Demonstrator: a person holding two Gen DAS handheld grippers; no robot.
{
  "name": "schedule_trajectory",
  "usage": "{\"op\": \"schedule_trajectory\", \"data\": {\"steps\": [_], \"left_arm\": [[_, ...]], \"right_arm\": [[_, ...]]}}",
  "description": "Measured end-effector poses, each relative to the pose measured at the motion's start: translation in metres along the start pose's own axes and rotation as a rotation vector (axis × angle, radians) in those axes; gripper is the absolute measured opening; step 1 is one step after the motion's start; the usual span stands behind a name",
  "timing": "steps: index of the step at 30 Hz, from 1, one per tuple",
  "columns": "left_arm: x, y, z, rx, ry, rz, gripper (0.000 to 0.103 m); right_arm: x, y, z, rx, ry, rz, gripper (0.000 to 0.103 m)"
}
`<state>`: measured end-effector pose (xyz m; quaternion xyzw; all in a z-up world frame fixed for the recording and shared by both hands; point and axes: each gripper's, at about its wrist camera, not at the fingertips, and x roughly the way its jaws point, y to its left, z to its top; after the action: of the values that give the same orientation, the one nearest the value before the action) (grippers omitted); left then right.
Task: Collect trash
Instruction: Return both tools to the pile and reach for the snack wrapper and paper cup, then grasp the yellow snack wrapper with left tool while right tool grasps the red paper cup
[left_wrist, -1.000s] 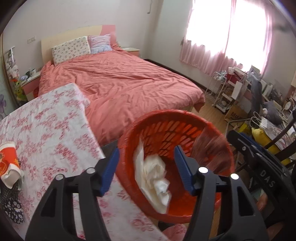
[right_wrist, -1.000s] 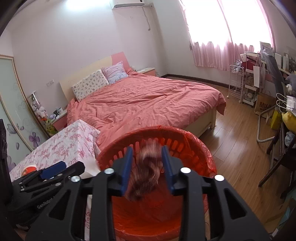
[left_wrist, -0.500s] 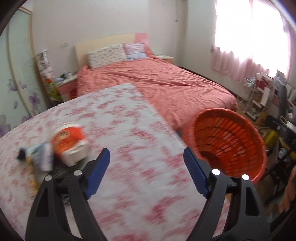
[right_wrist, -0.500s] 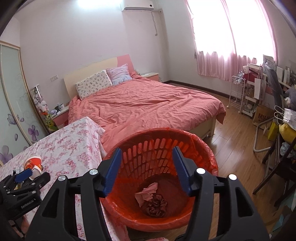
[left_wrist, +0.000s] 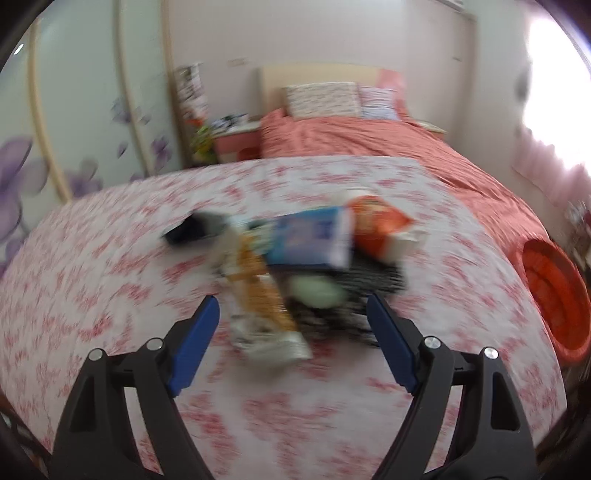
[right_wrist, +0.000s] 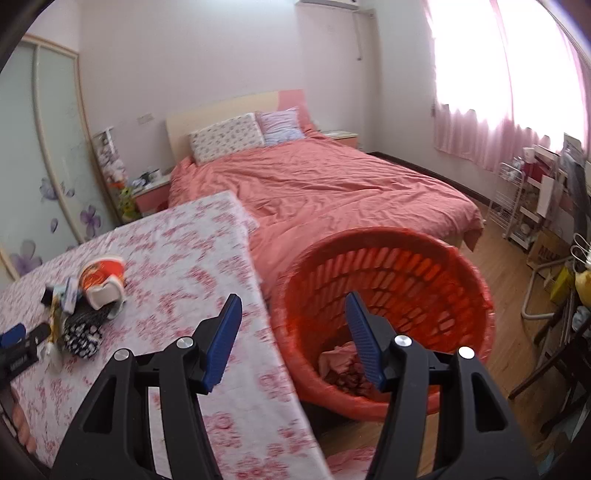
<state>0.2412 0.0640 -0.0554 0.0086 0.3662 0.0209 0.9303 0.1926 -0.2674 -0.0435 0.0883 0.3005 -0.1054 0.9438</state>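
Note:
A heap of trash lies on the flowered table: an orange-yellow wrapper, a blue box, a red and white cup and a black-and-white patterned piece. My left gripper is open just before the heap, the wrapper's near end lying between its fingers, untouched. The left wrist view is blurred. My right gripper is open and holds nothing, over the gap between the table's edge and the orange basket. Crumpled trash lies in the basket's bottom.
The basket stands on the wooden floor beside the table, with a pink bed behind both. A chair and cluttered shelves fill the right side. A wardrobe with flower prints is at the left.
The left gripper swung away from the basket, where it dropped a white tissue, to the heap on the table and opened wider. The right gripper released a reddish crumpled piece into the basket and shifted left.

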Motion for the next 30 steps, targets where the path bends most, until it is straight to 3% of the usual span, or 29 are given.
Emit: {"op": "schedule_trajectory", "data": {"steps": [6, 8, 10, 12, 18, 24, 30], "left_arm": [[0.036, 0.029, 0.013, -0.096, 0.077, -0.029, 0.071], [0.051, 0.030, 0.015, -0.094, 0.106, -0.016, 0.058], [0.063, 0.037, 0.014, -0.106, 0.146, -0.012, 0.051], [0.063, 0.046, 0.011, -0.136, 0.144, -0.039, 0.051], [0.055, 0.077, 0.007, -0.116, 0.122, 0.052, 0.052], [0.053, 0.093, 0.006, -0.141, 0.123, 0.012, 0.055], [0.059, 0.095, 0.007, -0.165, 0.135, -0.050, 0.057]], "right_arm": [[0.011, 0.046, -0.009, -0.078, 0.045, 0.055, 0.059], [0.013, 0.059, -0.011, -0.098, 0.056, 0.072, 0.059], [0.014, 0.070, -0.014, -0.116, 0.064, 0.087, 0.059], [0.017, 0.083, -0.017, -0.140, 0.076, 0.109, 0.059], [0.031, 0.125, -0.025, -0.175, 0.120, 0.194, 0.059], [0.049, 0.161, -0.005, -0.181, 0.085, 0.242, 0.059], [0.087, 0.181, 0.017, -0.180, 0.133, 0.304, 0.080]]}}
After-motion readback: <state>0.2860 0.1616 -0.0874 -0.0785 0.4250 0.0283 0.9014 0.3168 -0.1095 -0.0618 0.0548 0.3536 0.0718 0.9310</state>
